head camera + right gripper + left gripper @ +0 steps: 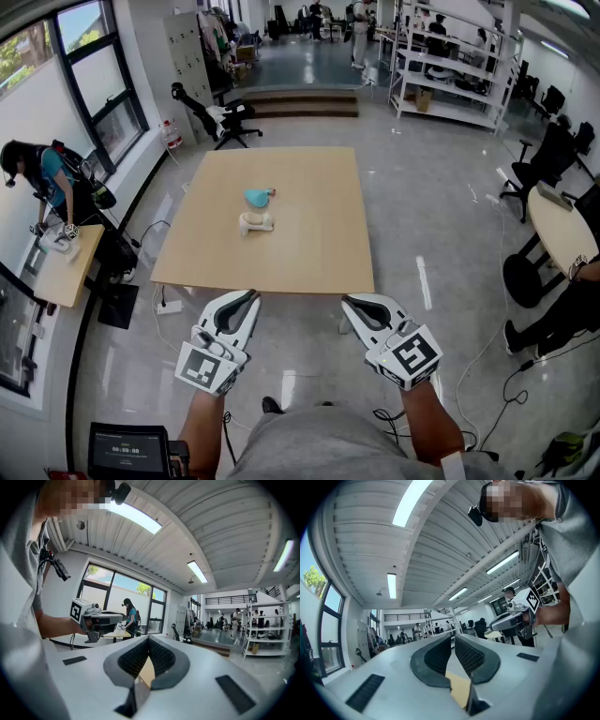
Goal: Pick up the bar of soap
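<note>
My left gripper and right gripper both hang closed and empty short of the table, what I take for the pale bar of soap lying mid-table just beside a teal object, so reaching in unopened could shove it away.

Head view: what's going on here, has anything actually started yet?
A person stands just short of a wooden table, holding a gripper in each hand. The left gripper and the right gripper both have their jaws together with nothing between them, and they hang in the air near the table's front edge. Farther in on the table, a teal item and a cream-coloured item lie close together, untouched. The cream one may be the soap, but it is too small to tell. The pickup has not begun.
</note>
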`<state>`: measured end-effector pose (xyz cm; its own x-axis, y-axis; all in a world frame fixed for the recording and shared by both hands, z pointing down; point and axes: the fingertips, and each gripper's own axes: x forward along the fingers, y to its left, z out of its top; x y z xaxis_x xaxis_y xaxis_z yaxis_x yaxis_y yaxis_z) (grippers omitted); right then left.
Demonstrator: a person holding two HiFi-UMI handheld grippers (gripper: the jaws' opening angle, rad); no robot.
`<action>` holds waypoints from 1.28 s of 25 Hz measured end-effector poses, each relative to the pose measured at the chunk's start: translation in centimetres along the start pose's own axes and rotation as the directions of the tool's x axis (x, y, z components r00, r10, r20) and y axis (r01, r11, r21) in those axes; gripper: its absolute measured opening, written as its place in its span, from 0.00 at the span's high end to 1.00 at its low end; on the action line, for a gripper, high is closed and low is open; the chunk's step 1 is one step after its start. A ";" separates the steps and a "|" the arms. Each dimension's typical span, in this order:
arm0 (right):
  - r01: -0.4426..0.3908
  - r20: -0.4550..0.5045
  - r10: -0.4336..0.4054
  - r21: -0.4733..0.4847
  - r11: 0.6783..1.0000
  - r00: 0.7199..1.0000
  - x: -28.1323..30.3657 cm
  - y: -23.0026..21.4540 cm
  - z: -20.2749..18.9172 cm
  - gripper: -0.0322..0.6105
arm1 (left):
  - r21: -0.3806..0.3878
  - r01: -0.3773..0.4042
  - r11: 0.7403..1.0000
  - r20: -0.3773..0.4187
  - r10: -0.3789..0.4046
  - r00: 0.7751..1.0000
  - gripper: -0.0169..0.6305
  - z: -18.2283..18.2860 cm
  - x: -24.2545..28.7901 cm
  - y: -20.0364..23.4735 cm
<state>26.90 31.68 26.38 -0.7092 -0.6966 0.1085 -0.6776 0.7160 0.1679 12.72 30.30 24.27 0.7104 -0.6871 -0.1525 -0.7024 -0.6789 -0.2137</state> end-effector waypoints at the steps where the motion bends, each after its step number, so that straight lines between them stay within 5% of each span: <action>1: 0.000 -0.001 0.000 0.000 1.000 1.000 0.0 0.2 -0.1 0.94 | 0.011 -0.001 1.000 -0.008 0.001 1.000 0.93 -0.2 -0.3 0.1; 32: -0.020 0.017 0.019 0.074 0.997 1.000 0.7 -2.4 -1.8 0.94 | 0.008 -0.024 1.000 -0.037 0.024 0.999 0.93 -2.0 1.8 0.1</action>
<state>28.38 29.33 27.83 -0.7251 -0.6820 0.0954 -0.6757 0.7313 0.0930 13.84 28.44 25.87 0.6912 -0.7124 -0.1215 -0.7188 -0.6603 -0.2176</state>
